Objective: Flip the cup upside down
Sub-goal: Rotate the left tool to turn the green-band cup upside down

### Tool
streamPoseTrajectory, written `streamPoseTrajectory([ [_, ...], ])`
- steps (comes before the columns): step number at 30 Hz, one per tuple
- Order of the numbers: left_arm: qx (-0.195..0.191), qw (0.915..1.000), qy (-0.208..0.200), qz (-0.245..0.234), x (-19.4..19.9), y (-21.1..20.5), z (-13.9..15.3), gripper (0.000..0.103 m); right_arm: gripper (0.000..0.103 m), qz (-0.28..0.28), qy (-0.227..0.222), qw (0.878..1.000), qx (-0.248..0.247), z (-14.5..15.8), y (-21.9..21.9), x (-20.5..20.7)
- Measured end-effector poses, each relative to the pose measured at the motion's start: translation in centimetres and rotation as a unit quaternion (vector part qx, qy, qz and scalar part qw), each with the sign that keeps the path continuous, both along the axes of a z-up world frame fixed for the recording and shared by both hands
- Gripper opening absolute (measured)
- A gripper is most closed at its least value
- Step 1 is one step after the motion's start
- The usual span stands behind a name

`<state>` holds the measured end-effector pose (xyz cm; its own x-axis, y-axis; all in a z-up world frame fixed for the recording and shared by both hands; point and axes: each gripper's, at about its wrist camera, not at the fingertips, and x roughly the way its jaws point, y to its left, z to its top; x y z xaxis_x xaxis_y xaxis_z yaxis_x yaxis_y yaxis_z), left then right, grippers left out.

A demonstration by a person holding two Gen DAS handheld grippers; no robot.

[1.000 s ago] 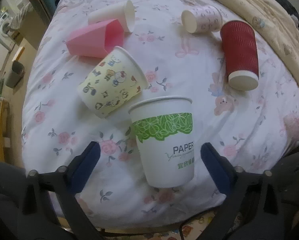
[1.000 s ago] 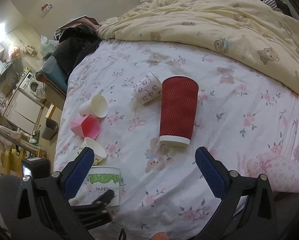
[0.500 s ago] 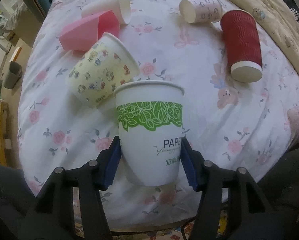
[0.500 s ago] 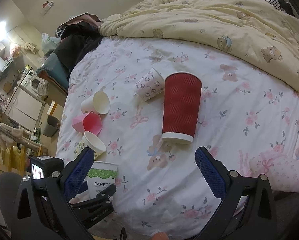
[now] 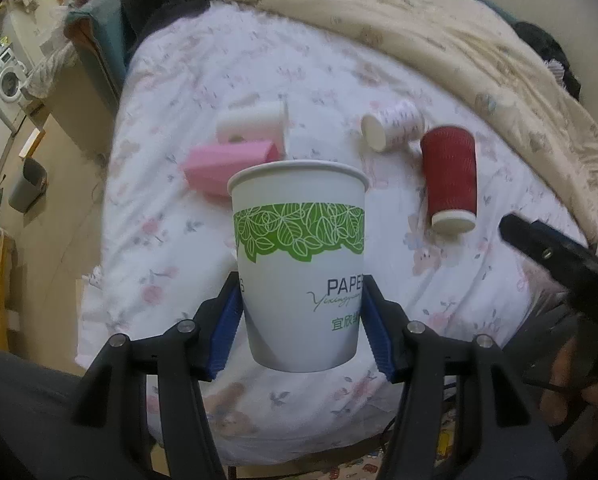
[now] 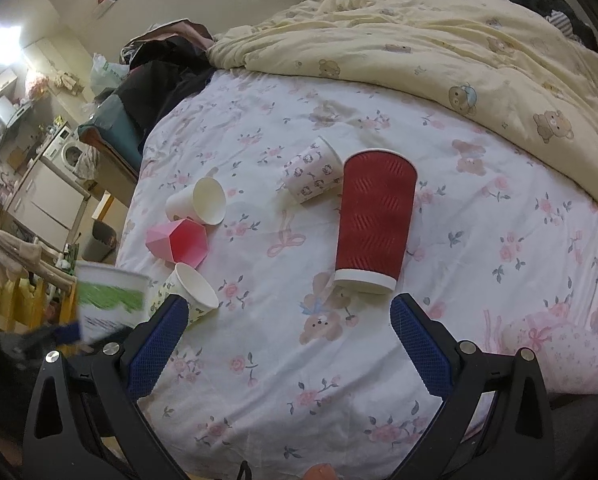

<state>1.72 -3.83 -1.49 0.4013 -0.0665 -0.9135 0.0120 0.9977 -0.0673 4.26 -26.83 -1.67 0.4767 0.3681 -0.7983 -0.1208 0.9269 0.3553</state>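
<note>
Left gripper (image 5: 301, 320) clamps the upright cup (image 5: 301, 264) above the bed (image 5: 171, 216); roll it over slowly; right fingers (image 6: 419, 338) apart.

Floral-sheeted bed (image 6: 479, 216), red ribbed cup (image 6: 373, 220) lying on it, patterned cup (image 6: 313, 172), white cup (image 6: 197, 204), pink cup (image 6: 179, 244), cream quilt (image 6: 439, 48)

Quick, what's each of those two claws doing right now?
Left gripper: closed on the white paper cup, holding it upright above the bed.
Right gripper: open, holding nothing.
</note>
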Motion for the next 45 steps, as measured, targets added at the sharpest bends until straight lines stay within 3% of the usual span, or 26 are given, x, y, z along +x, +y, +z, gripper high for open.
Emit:
streamPoseTrajectory([
  [6,-0.017,0.9997,-0.018,0.005,-0.2,2.1,0.4,0.053,0.103,0.011,-0.005,1.0,-0.015,-0.1,0.9,0.1],
  [10,-0.062,0.9981,0.006,-0.005,0.3,2.7,-1.3,0.053,0.103,0.017,-0.002,1.0,-0.016,-0.5,1.4,0.2],
  [16,-0.081,0.9966,0.016,-0.003,0.3,2.4,-2.1,0.053,0.103,0.02,0.012,1.0,-0.02,-1.2,1.9,0.8],
  [26,-0.086,0.9935,0.042,-0.061,-1.0,-0.4,-2.9,0.053,0.103,0.078,0.033,0.995,0.05,-1.5,3.4,0.7],
  [33,-0.093,0.9886,0.064,-0.099,-1.5,-2.3,-3.6,0.053,0.103,0.123,0.026,0.991,0.052,-1.3,5.7,0.0],
  [38,-0.086,0.987,0.055,-0.124,-2.2,-3.4,-3.1,0.053,0.103,0.121,0.04,0.991,0.046,-1.9,5.7,0.1],
  [45,-0.086,0.9875,0.052,-0.121,-2.2,-3.3,-2.9,0.053,0.103,0.093,0.074,0.991,0.053,-3.3,4.4,0.6],
])
